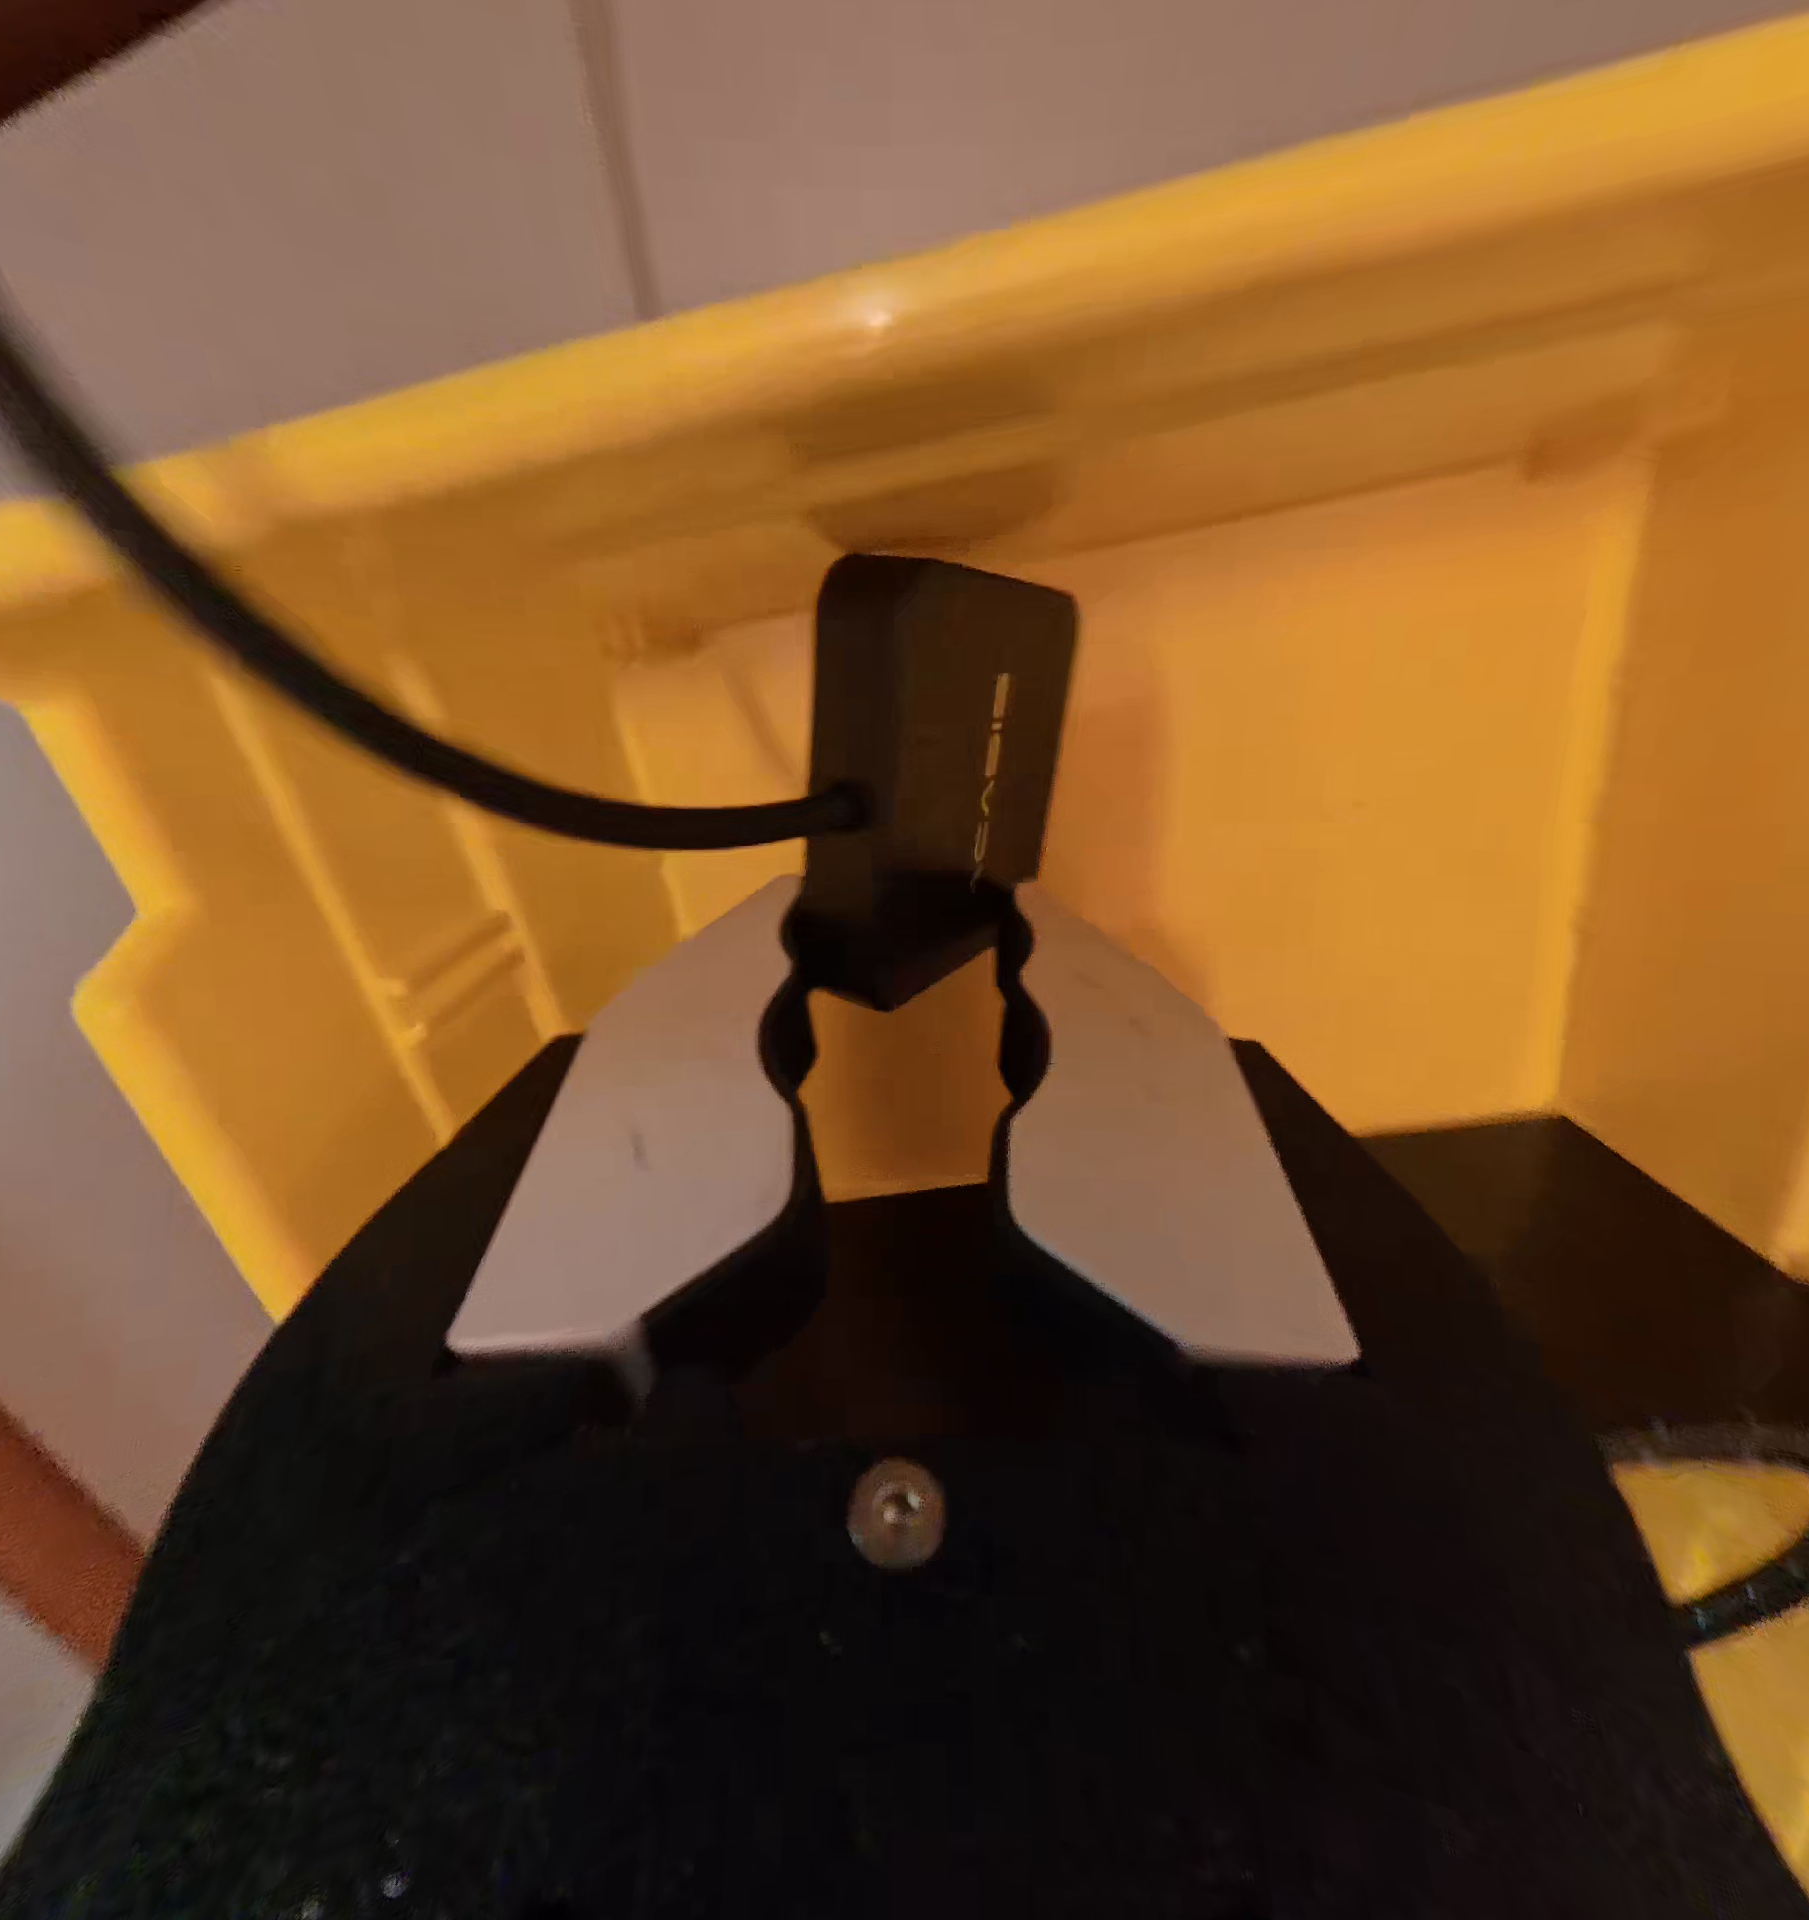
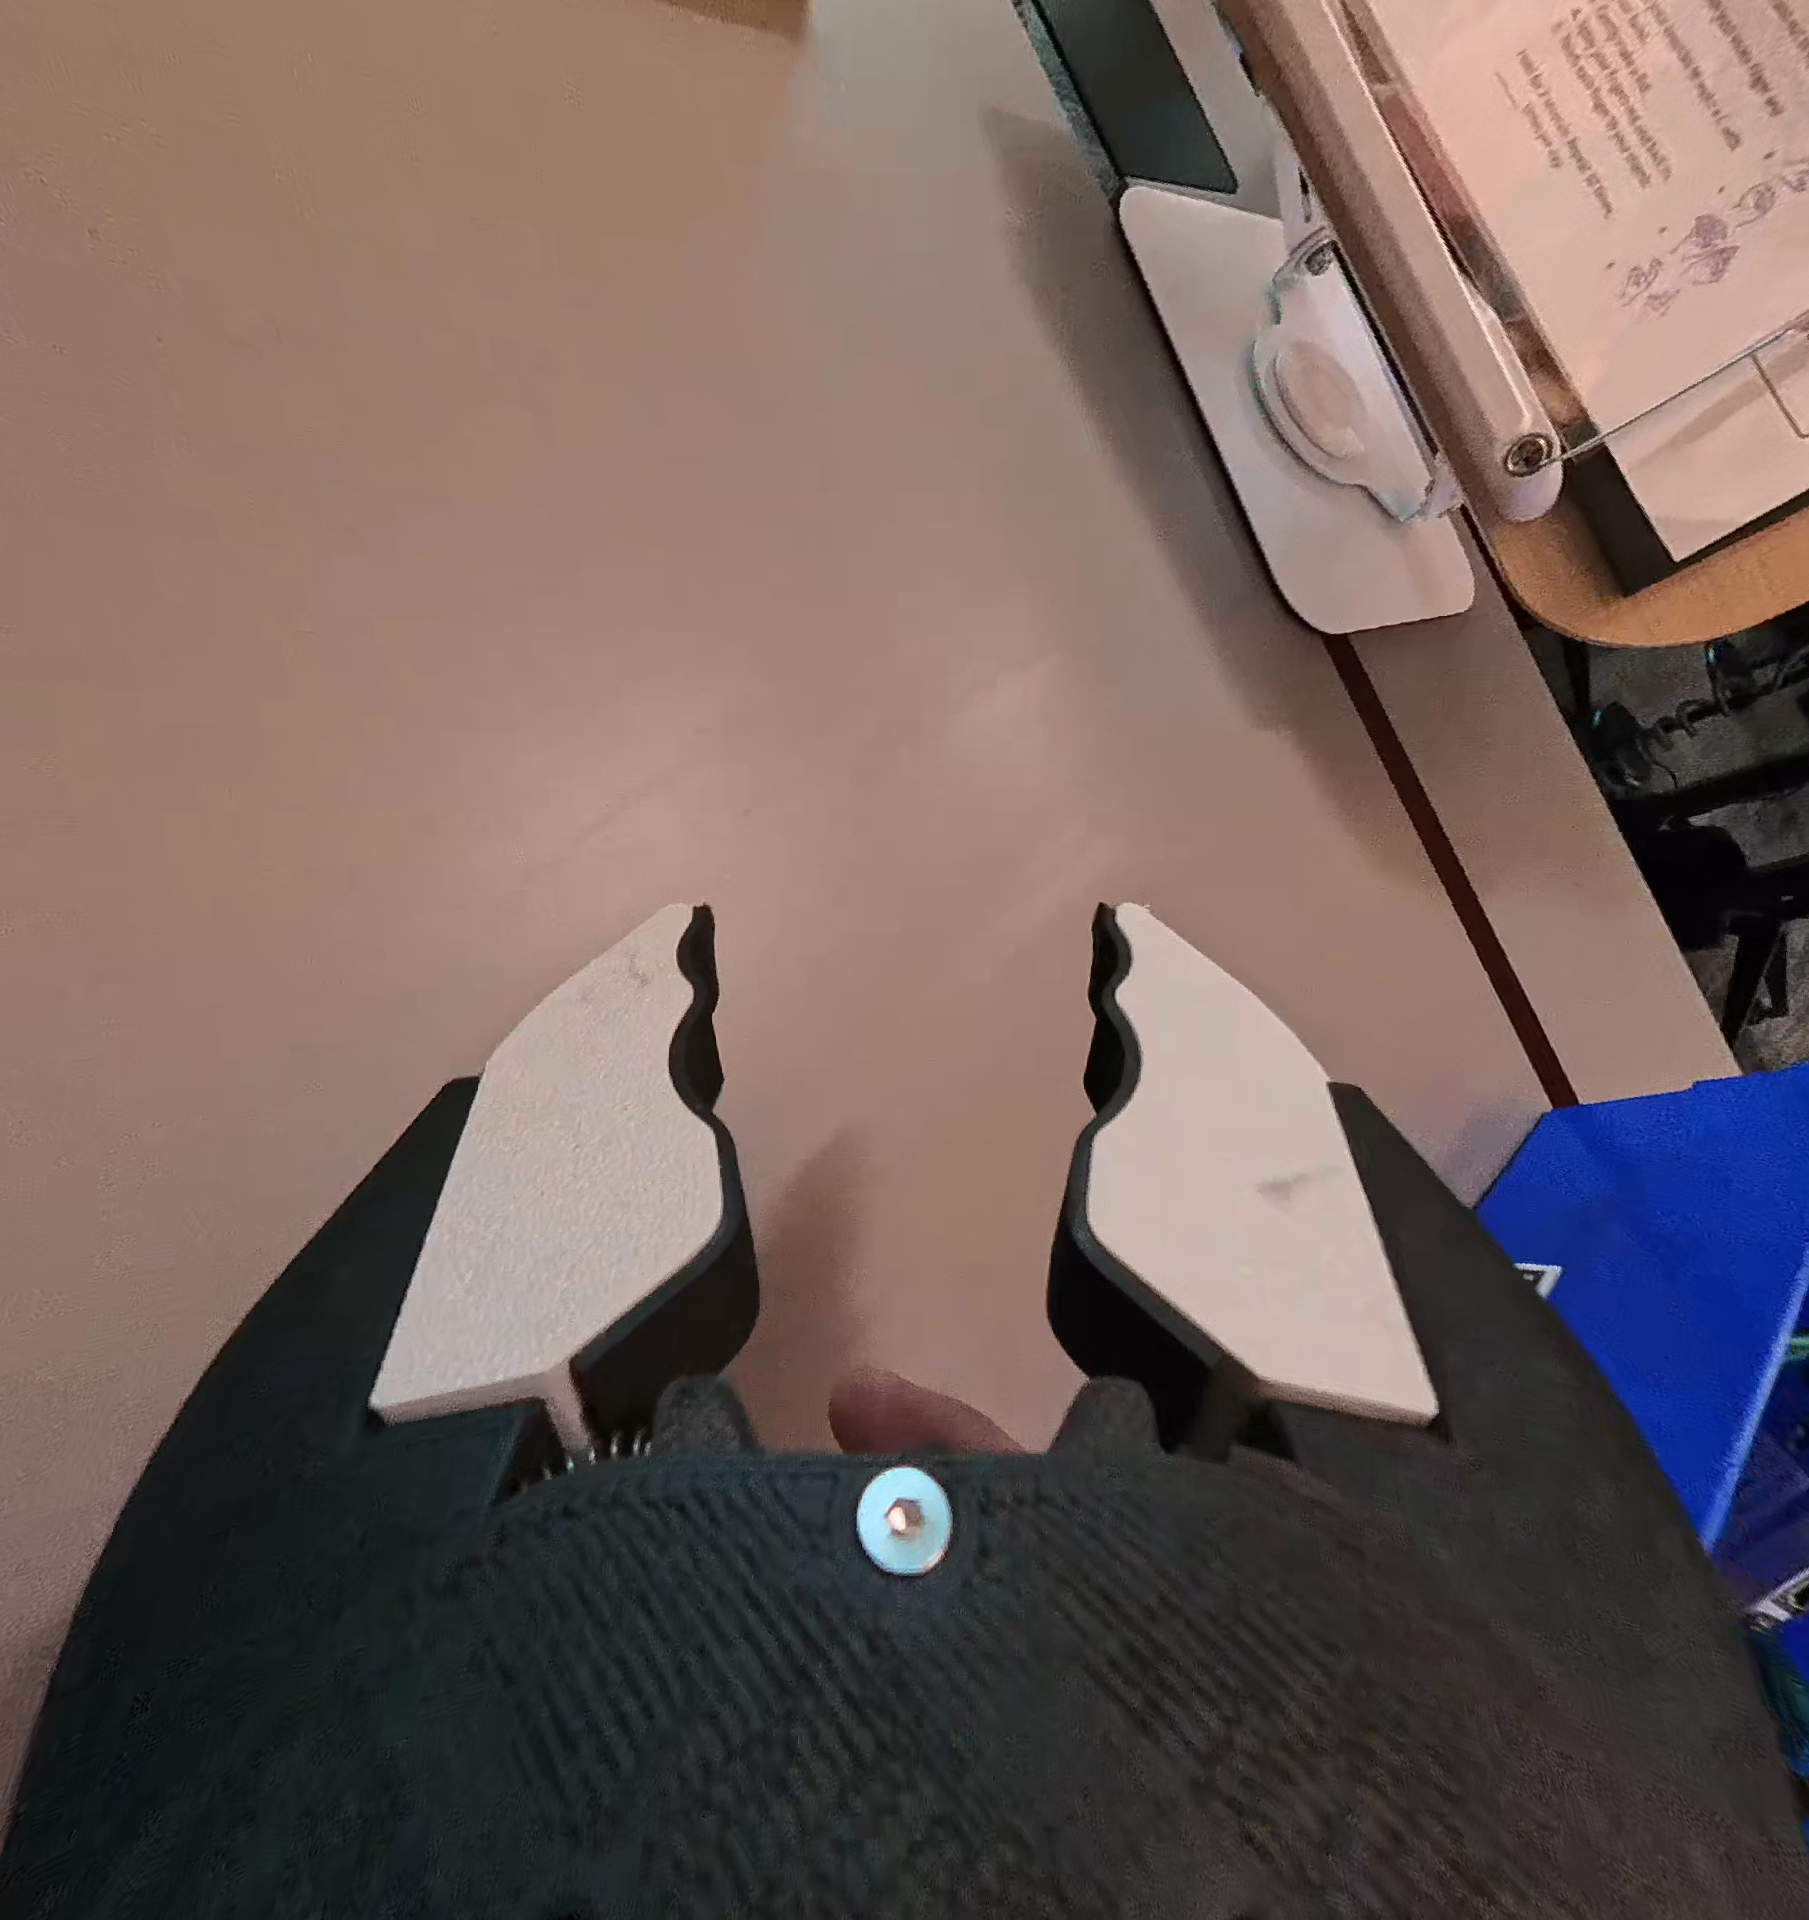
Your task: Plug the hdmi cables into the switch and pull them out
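Note:
My left gripper (image 1: pixel 905 935) is shut on the lower end of a small black box (image 1: pixel 941 717), which looks like the HDMI switch. It holds the box upright in the air. A black cable (image 1: pixel 380 717) leaves the box's left side and curves up to the far left. The box is just in front of the inner wall of a yellow plastic bin (image 1: pixel 1295 727), under its rim. My right gripper (image 2: pixel 905 925) is open and empty above a bare beige table (image 2: pixel 464 520). No HDMI plug or port shows in either view.
The yellow bin's rim (image 1: pixel 983 343) runs across the left wrist view, with a pale surface beyond it. In the right wrist view a white stand base (image 2: pixel 1284 416) and a clear paper holder (image 2: pixel 1658 208) sit at the table's far right. A blue bin (image 2: pixel 1700 1299) is at the right edge.

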Demonstrator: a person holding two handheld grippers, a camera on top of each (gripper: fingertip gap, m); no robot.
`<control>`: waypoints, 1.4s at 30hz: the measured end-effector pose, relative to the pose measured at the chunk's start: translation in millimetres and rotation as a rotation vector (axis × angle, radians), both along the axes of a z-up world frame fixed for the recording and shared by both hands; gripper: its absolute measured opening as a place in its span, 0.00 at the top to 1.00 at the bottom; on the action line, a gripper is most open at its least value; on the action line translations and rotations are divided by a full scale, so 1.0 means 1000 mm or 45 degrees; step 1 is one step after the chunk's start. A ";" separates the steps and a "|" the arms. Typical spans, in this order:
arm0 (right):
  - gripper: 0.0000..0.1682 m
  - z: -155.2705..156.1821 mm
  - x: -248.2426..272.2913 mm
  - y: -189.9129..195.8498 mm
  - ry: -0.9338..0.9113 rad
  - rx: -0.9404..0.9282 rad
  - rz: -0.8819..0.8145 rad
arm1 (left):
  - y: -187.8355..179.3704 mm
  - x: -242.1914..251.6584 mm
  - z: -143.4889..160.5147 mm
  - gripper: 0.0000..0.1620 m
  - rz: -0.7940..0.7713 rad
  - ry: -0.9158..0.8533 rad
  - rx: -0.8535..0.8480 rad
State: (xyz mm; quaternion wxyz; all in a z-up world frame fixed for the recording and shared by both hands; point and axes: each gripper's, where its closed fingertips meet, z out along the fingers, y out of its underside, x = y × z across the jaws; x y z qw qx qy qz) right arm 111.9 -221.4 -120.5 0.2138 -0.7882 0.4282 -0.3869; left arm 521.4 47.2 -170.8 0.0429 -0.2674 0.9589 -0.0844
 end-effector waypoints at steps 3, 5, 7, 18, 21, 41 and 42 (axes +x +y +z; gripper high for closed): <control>0.59 -0.004 0.005 0.000 0.007 0.021 -0.003 | -0.002 0.001 0.010 0.91 -0.052 -0.024 -0.117; 0.59 -0.006 0.007 0.001 0.012 0.021 -0.003 | -0.009 -0.008 0.013 0.91 -0.103 0.033 -0.241; 0.59 -0.009 0.009 0.001 0.017 0.009 -0.009 | -0.015 -0.009 0.023 0.91 -0.101 0.021 -0.352; 0.64 0.081 0.054 0.083 -0.695 0.596 0.208 | -0.036 -0.144 0.176 0.91 -0.644 -0.254 -0.995; 0.68 0.095 0.058 0.133 -0.763 0.815 0.425 | -0.031 -0.243 0.184 0.91 -0.832 0.006 -1.255; 0.92 0.072 0.046 0.240 -0.636 0.848 0.895 | -0.017 -0.350 0.122 0.90 -1.173 0.034 -1.701; 0.92 0.072 0.052 0.232 -0.634 0.864 0.818 | -0.021 -0.342 0.124 0.88 -1.103 -0.044 -1.690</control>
